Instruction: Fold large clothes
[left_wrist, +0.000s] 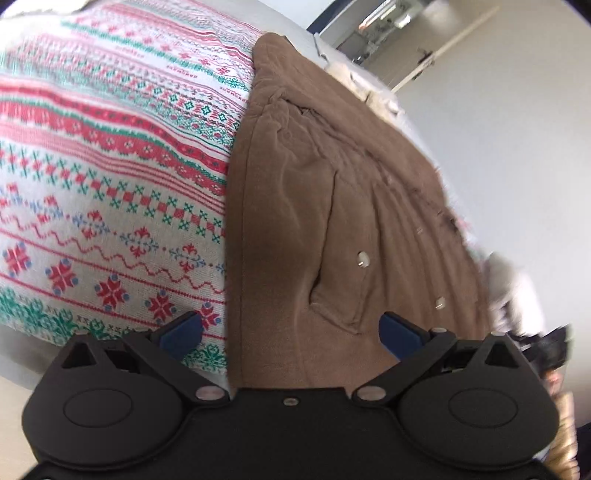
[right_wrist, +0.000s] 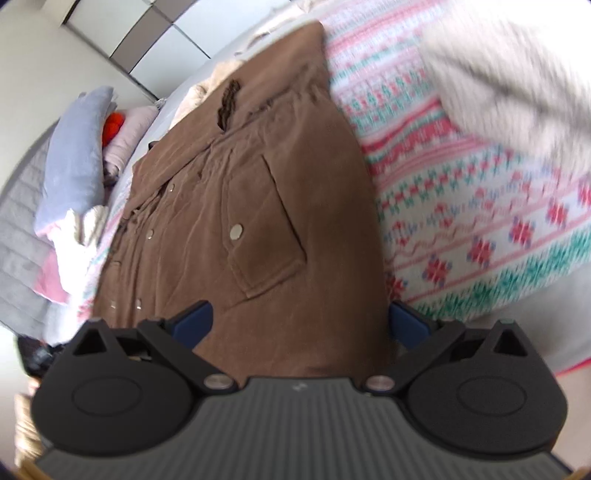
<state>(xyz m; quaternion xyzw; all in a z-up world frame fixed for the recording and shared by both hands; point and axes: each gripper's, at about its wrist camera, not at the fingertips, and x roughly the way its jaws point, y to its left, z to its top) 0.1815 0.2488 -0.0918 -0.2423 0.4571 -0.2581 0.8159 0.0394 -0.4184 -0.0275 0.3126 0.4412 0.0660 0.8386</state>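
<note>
Left gripper and right gripper both spread wide, holding nothing.

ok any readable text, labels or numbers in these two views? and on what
None readable.
Blanket: red and green woven bands only; a few small marks look like lettering, too blurred to read.
Brown coat: plain snaps, no label in view.
Left gripper and right gripper: no legible marking; a tiny mark on the right gripper's body is too small to read.
</note>
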